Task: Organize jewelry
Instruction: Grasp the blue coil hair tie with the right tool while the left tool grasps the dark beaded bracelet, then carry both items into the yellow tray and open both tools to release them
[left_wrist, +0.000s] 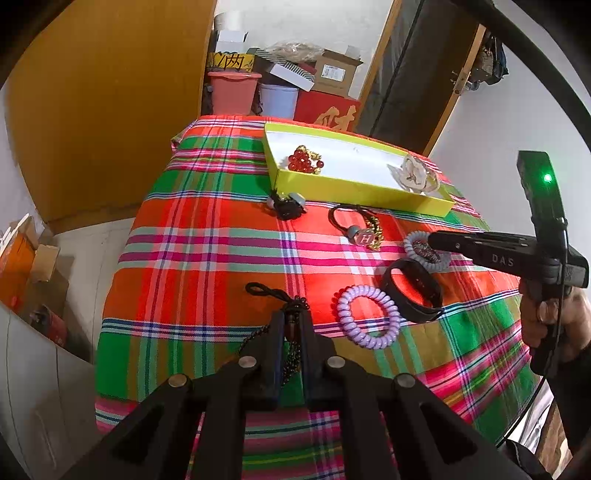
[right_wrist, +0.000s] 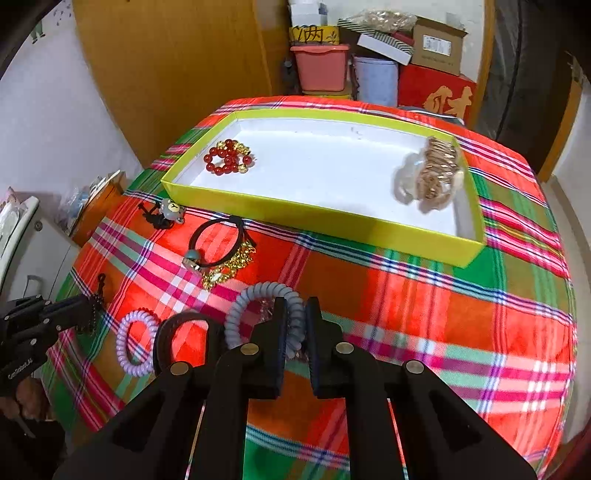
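A yellow tray on the plaid cloth holds a red bead bracelet and a gold and clear hair clip. My right gripper is shut on a grey-blue coil hair tie, low over the cloth. My left gripper is shut on a black beaded cord necklace at the cloth's near side. On the cloth lie a purple coil tie, a black band, a black hair tie with charm and gold chain, and a black clip with a grey charm.
Boxes, a pink bin and a red box are stacked behind the table. A wooden panel stands at the left. The tray's middle is bare white.
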